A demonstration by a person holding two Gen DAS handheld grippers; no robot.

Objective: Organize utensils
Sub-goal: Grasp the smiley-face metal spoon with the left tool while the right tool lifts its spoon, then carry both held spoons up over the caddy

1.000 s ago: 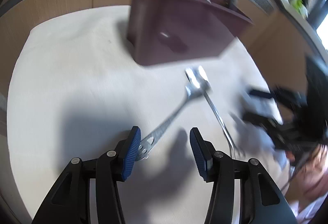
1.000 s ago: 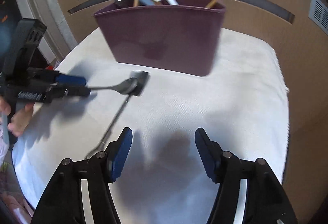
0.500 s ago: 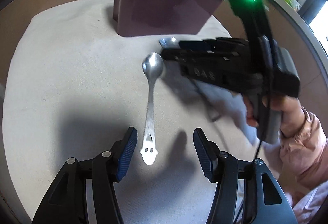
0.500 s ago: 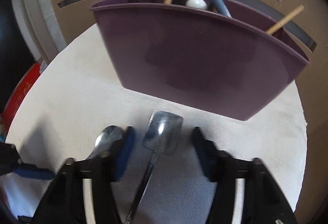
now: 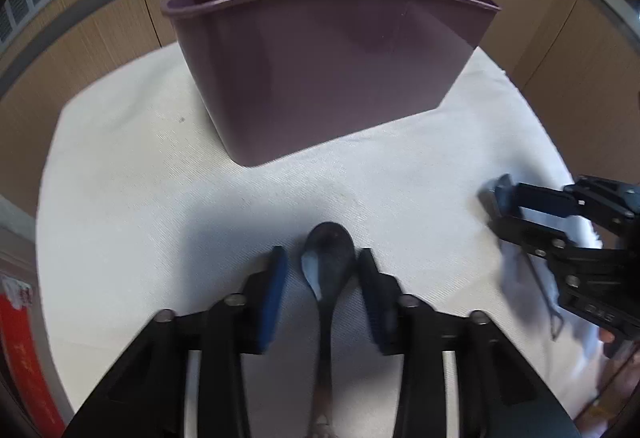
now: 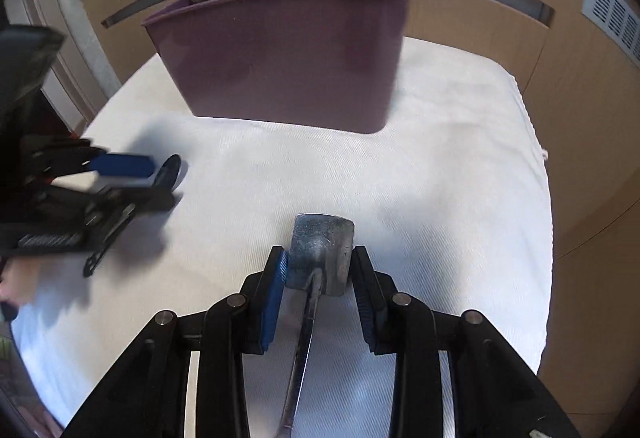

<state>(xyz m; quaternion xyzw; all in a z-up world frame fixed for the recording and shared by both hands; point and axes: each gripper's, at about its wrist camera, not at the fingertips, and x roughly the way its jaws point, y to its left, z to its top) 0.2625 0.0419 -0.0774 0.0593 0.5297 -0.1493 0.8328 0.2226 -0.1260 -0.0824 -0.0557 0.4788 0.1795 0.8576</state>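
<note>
Left wrist view: the left gripper (image 5: 320, 270) sits low over the white-clothed bench (image 5: 140, 197), in front of the purple caddy (image 5: 328, 69), with the round spoon (image 5: 328, 262) lying between its blue pads. Its jaws have just been closing, yet a gap shows on the left side of the bowl, so the spoon looks bracketed rather than clamped — treat it as not yet held. The right wrist view shows the right gripper (image 6: 318, 270) nearer the caddy's right end, its pads pressed against both edges of the square-headed spoon (image 6: 322, 250); that one reads as gripped, the handle trailing back between the fingers.

The caddy already stands full of utensils on its left side. To do this step well, the left jaws should finish closing squarely on the bowl's widest part before any lift, since a rounded bowl can slip out forward. Lifting each spoon straight up from the cloth, clear of the caddy's front wall, seems wise — then tip them handle-down into a freer compartment, keeping the two grippers well apart.
</note>
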